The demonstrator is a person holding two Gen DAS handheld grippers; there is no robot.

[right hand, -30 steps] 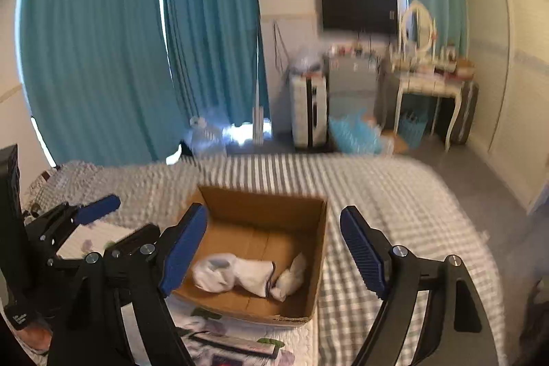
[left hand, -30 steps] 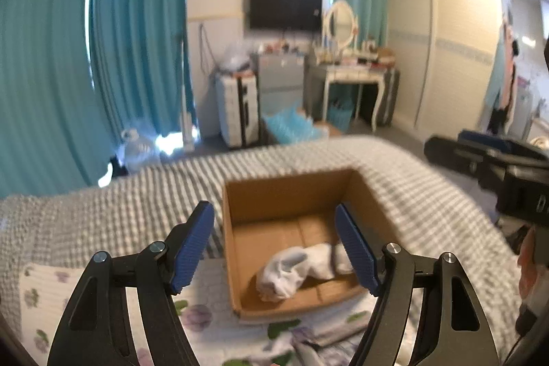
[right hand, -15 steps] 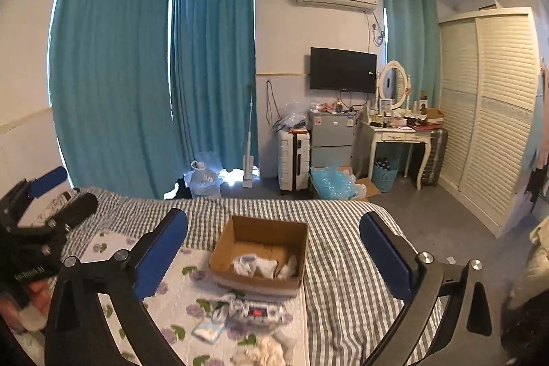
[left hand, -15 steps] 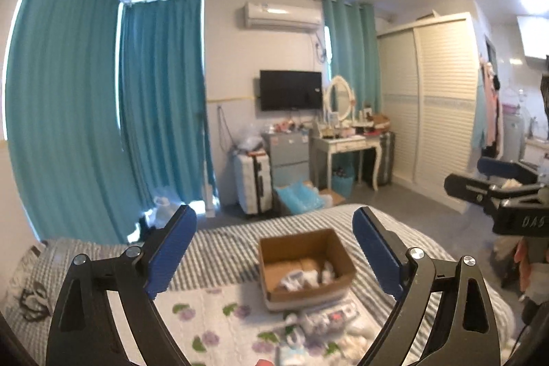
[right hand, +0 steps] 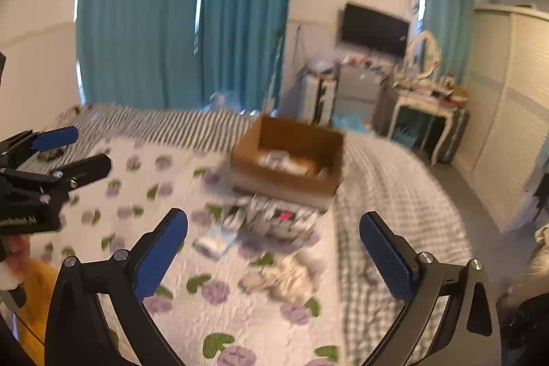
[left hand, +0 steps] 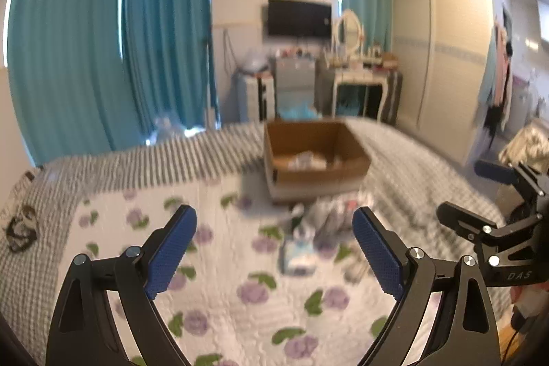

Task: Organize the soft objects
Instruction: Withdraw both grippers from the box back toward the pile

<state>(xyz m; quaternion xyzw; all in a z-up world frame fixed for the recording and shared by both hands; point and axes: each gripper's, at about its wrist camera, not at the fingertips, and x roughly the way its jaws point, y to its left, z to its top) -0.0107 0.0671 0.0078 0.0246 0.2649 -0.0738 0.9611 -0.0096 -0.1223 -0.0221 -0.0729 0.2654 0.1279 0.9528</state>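
- Left wrist view: I see my left hand-held gripper (left hand: 274,246) with its blue pads spread wide and nothing between them, hanging above the floral quilt (left hand: 212,280) on the bed.
- Beyond it, the cardboard box (left hand: 315,174) sits on the bed where the quilt meets the grey checked cover (left hand: 164,156); pale soft items (left hand: 307,162) lie inside it, too blurred for me to name.
- Just in front of the box lies a blurred heap of packets (left hand: 329,218), and nearer me a small light-blue pack (left hand: 296,254).
- At the right edge I see my right hand-held gripper (left hand: 480,198), fingers apart.
- Right wrist view: my right hand-held gripper (right hand: 274,249) is spread as well, empty, over the quilt.
- A cream soft bundle (right hand: 288,276) lies on the quilt between its fingers, near the box (right hand: 288,184).
- The left hand-held gripper (right hand: 73,151) shows at the left edge, fingers apart.
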